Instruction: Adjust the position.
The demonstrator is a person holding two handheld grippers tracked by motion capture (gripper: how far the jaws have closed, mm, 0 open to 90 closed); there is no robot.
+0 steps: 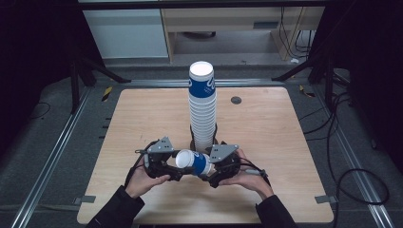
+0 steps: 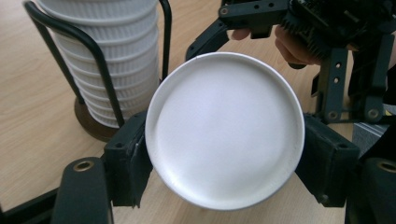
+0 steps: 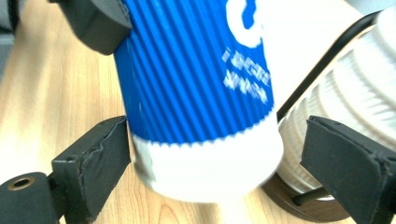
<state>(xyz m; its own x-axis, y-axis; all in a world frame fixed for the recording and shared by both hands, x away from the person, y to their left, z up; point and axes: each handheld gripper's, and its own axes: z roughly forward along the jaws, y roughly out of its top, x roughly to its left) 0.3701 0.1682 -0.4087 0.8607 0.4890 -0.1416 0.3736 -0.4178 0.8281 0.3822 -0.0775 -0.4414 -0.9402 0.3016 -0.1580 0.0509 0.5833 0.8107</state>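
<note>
- The paper cup (image 1: 194, 161) is seen lying on its side just above the bench (image 1: 142, 123), between the two grippers and directly in front of the tall stack of cups (image 1: 203, 107); its open mouth is turned to the person's left and its base to the right.
- The stack of cups is held upright in a black wire holder (image 2: 100, 70) on a round dark base, and it stands just behind the carried cup, so any turning of that cup is judged best done clear of it.
- The left gripper (image 1: 164, 166) is closed on the cup at its rim: in the left gripper view both pads (image 2: 128, 161) are pressed against opposite sides of the white mouth.
- The right gripper (image 1: 216, 166) is open around the cup's white base end; in the right gripper view one pad is seen at the cup wall and the other is set well apart from it.
- The step in hand is judged to be a handover to the left gripper. The rim grip should be kept light enough that the mouth is not crushed, and the right gripper should be drawn straight back off the base so that the cup is not dragged askew.
</note>
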